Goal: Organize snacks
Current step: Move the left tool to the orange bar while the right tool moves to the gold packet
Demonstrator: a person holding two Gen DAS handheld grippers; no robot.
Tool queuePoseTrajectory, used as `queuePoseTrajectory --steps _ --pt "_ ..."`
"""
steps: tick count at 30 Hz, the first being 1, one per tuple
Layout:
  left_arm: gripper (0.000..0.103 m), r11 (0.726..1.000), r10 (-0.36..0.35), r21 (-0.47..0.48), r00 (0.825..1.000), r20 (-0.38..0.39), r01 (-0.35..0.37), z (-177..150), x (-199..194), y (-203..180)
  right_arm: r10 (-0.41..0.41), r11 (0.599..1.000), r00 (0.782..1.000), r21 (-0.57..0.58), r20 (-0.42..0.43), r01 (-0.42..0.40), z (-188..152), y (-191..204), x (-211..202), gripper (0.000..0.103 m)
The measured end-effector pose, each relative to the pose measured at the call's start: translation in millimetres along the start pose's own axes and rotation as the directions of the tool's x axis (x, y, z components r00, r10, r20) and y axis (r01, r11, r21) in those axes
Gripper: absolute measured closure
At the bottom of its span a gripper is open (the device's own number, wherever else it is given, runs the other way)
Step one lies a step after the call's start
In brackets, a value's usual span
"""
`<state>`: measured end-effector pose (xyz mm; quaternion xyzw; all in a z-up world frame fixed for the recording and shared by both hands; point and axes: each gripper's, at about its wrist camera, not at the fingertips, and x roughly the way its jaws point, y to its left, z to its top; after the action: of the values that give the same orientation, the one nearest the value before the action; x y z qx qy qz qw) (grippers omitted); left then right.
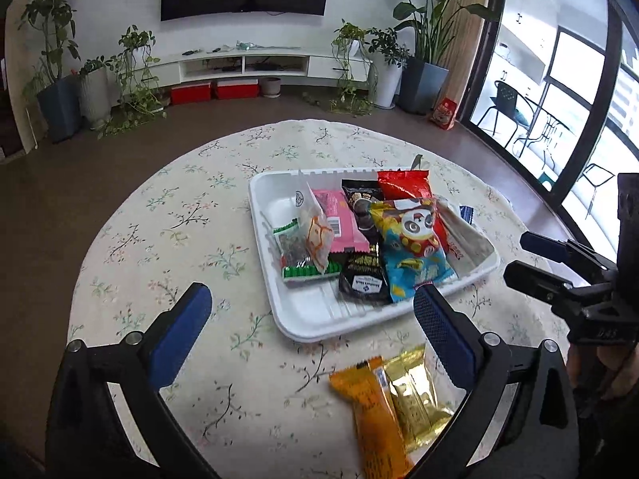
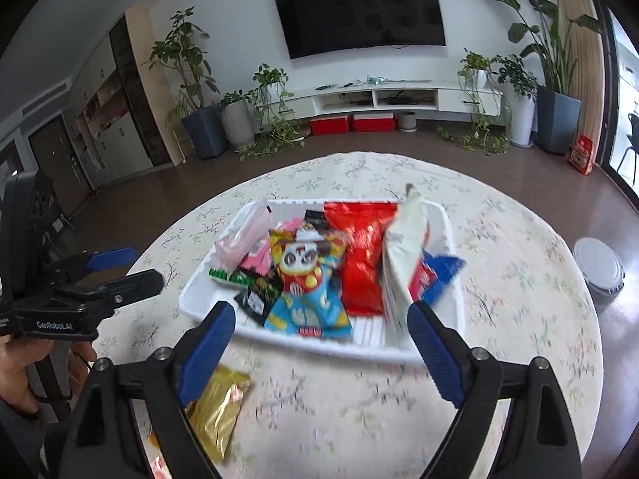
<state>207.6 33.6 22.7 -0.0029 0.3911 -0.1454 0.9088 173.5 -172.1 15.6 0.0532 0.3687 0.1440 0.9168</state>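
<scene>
A white tray (image 1: 311, 319) in the middle of the round table holds several snack packs, among them a panda packet (image 1: 411, 247), a red packet (image 1: 403, 187), a pink one (image 1: 339, 219) and a black one (image 1: 363, 283). An orange packet (image 1: 371, 411) and a gold packet (image 1: 419, 395) lie side by side on the cloth in front of the tray. My left gripper (image 1: 311, 295) hovers open above the tray's near edge, nothing between its fingers. My right gripper (image 2: 321, 313) is open and empty too, over the tray (image 2: 399, 351) rim, with the gold packet (image 2: 219, 403) below its left finger.
The table wears a floral cloth (image 1: 199, 219). Each gripper shows in the other's view: the right gripper (image 1: 527, 255), the left gripper (image 2: 141, 265). A lidded white container (image 2: 599, 267) stands beyond the table's right edge. Potted plants and a TV stand line the far wall.
</scene>
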Motion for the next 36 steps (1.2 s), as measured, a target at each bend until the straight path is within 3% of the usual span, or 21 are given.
queuePoseTrajectory --steps 8,12,22,26,29,32,34,36 --pt "0.0 0.988 0.014 -0.15 0.997 -0.071 -0.024 -73.2 -31.9 4.7 0.039 0.991 0.999 0.127 -0.033 -0.034 -56.2 -13.3 -44.2 0.013" --pt "0.0 0.991 0.024 -0.131 0.992 -0.122 -0.04 -96.5 -24.5 -11.3 0.032 0.99 0.998 0.137 -0.049 -0.025 -90.0 -8.1 -55.8 0.013" --pt "0.0 0.994 0.101 -0.021 0.982 -0.16 -0.106 -102.7 -1.5 -39.5 0.033 0.991 0.998 0.134 -0.056 -0.025 -115.1 -3.9 -66.5 0.013" --pt "0.001 0.991 0.112 -0.047 0.967 -0.23 -0.126 -101.4 16.3 -30.3 0.033 0.992 0.998 0.125 -0.061 -0.025 -116.0 -1.9 -64.6 0.013" --pt "0.002 0.991 0.12 -0.035 0.967 -0.226 -0.131 -98.9 20.8 -29.4 0.028 0.993 0.998 0.119 -0.062 -0.02 -116.4 -1.1 -64.1 0.013" --pt "0.02 0.992 0.116 -0.012 0.966 -0.23 -0.122 -94.2 25.9 -31.6 0.026 0.993 0.997 0.116 -0.072 -0.017 -116.5 -0.2 -61.1 0.013" --pt "0.041 0.992 0.117 -0.006 0.961 -0.251 -0.123 -92.2 32.5 -31.1 0.022 0.994 0.997 0.106 -0.075 -0.014 -115.0 2.5 -59.6 0.013" --pt "0.046 0.992 0.125 0.005 0.959 -0.254 -0.128 -91.4 35.5 -31.4 0.02 0.995 0.997 0.095 -0.074 -0.013 -113.5 4.4 -59.2 0.013"
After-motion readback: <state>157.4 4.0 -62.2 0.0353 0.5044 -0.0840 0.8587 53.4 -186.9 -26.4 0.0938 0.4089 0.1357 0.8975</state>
